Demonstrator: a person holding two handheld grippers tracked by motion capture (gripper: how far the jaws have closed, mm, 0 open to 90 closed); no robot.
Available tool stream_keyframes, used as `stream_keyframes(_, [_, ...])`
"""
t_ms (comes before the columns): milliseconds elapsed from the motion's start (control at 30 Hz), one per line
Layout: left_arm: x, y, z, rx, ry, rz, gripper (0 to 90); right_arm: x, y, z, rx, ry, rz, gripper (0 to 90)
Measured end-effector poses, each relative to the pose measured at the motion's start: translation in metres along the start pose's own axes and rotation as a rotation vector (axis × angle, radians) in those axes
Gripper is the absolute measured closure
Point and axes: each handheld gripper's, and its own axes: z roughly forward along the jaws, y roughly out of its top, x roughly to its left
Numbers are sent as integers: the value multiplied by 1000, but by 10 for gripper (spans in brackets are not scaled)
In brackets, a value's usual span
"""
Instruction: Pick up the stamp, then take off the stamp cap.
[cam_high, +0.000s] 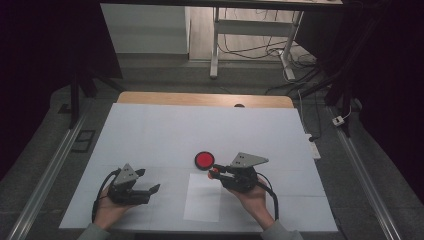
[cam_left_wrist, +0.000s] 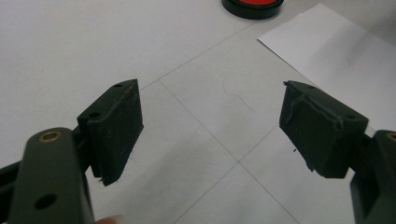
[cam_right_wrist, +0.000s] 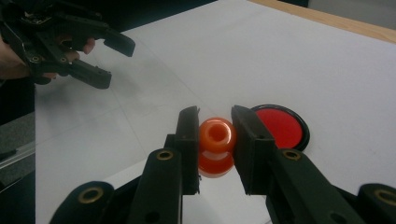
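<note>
My right gripper (cam_high: 216, 173) (cam_right_wrist: 215, 114) is shut on a small orange spool-shaped piece (cam_right_wrist: 215, 136) (cam_high: 213, 175), held just above the white table cover. Right beside it lies a round red disc with a black rim (cam_high: 204, 160) (cam_right_wrist: 282, 127) (cam_left_wrist: 252, 3). In front of the held piece a white sheet of paper (cam_high: 202, 197) (cam_left_wrist: 336, 56) lies flat. My left gripper (cam_high: 149, 180) (cam_left_wrist: 212, 105) (cam_right_wrist: 116, 64) rests low at the left with its jaws wide apart and nothing between them.
The white cover (cam_high: 150, 130) spreads over a wooden table whose far edge (cam_high: 200, 99) shows at the back. Beyond it stand a desk frame and cables on the floor. Metal rails run along both sides.
</note>
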Motion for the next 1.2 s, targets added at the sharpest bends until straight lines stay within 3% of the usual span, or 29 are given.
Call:
stream_keyframes(600, [-5, 6, -3, -21, -11, 20, 210, 2, 0, 0, 4, 1, -8, 718])
stream_keyframes(900, [-14, 17, 2, -22, -47, 60, 211, 2, -1, -1, 1, -2, -5, 718])
stream_keyframes(1133, [-17, 24, 6, -20, -82, 69, 238, 1, -1, 0, 5, -3, -4, 717])
stream_keyframes(1200, [-19, 27, 9, -3, -95, 82, 227, 1, -1, -1, 3, -5, -3, 718])
